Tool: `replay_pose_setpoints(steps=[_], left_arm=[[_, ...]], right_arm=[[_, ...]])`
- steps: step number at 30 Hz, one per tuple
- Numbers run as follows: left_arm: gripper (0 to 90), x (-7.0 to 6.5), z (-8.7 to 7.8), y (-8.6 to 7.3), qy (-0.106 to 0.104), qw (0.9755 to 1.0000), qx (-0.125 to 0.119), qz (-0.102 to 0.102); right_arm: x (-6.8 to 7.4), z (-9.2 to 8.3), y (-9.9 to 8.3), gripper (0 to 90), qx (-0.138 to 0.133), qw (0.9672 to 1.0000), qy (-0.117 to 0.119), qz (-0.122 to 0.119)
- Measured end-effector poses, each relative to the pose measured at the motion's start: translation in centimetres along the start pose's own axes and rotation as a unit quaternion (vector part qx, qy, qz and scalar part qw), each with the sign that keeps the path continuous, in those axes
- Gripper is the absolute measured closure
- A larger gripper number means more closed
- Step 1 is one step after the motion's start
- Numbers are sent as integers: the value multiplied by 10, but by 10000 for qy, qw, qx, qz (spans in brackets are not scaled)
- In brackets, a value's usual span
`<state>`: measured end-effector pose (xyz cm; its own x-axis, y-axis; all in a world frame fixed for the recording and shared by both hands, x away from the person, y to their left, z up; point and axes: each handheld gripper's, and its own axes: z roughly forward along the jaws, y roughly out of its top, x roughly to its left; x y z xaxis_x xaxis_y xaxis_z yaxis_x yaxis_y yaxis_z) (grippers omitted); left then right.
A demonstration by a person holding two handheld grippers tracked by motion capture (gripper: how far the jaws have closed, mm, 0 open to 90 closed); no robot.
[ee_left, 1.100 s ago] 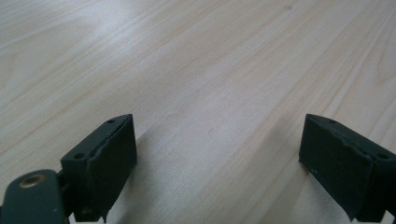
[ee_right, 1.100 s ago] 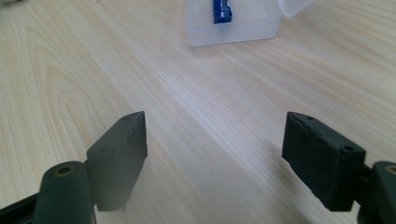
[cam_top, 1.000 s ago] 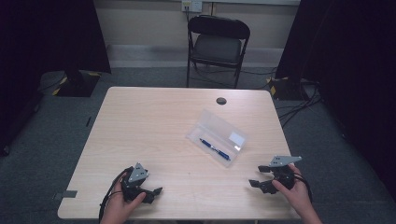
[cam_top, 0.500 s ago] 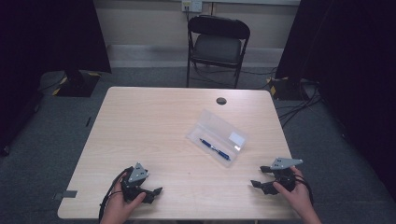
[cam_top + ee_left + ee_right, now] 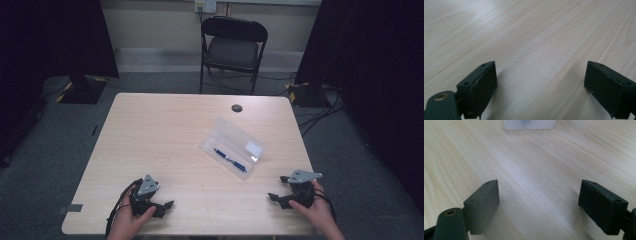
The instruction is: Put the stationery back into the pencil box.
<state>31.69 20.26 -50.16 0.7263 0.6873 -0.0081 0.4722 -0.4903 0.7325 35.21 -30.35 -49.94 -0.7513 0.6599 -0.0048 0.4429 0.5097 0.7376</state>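
Left gripper (image 5: pixel 161 206): held in the left hand (image 5: pixel 127 224) at about 7 o'clock on the table (image 5: pixel 165 130), low near the front edge; jaws spread wide with only bare wood between them; grey three-cornered plate on top, black cable looping off toward the table's front edge.
Left gripper view: two black jaws well apart over pale wood grain (image 5: pixel 539 42); nothing held.
Clear case (image 5: pixel 233 147): right of the table's centre, at roughly 3 o'clock, lying flat and set diagonally; well apart from both grippers.
Pen (image 5: pixel 230 159): blue, inside the case, lying along its long side; a white label sits at the case's right end.
Grommet (image 5: pixel 236 108): small dark round disc on the tabletop at about 1 o'clock, beyond the case.
Right gripper (image 5: pixel 275 198): held in the right hand (image 5: pixel 315 210) at about 5 o'clock, near the front right corner; jaws parted wide, gripping nothing; grey plate on top.
Right gripper view: jaws far apart over wood, with the frosted end of the case (image 5: pixel 529 124) at 12 o'clock at the top edge; pen barely visible there, plain from the high view.
Chair (image 5: pixel 233 47): dark folding chair beyond the table's far edge at 12 o'clock, on grey carpet.
Surroundings: black curtains left and right, cables on the floor at the right.
In the way: open tabletop between each gripper and the case.
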Motion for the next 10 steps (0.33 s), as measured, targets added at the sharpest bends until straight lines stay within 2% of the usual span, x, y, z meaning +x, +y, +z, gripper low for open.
replay_pose_setpoints(steps=[10], left_arm=[[108,0,0,0,0,10000,-1,-1]], right_arm=[[0,0,0,161,2,10000,-13,7]])
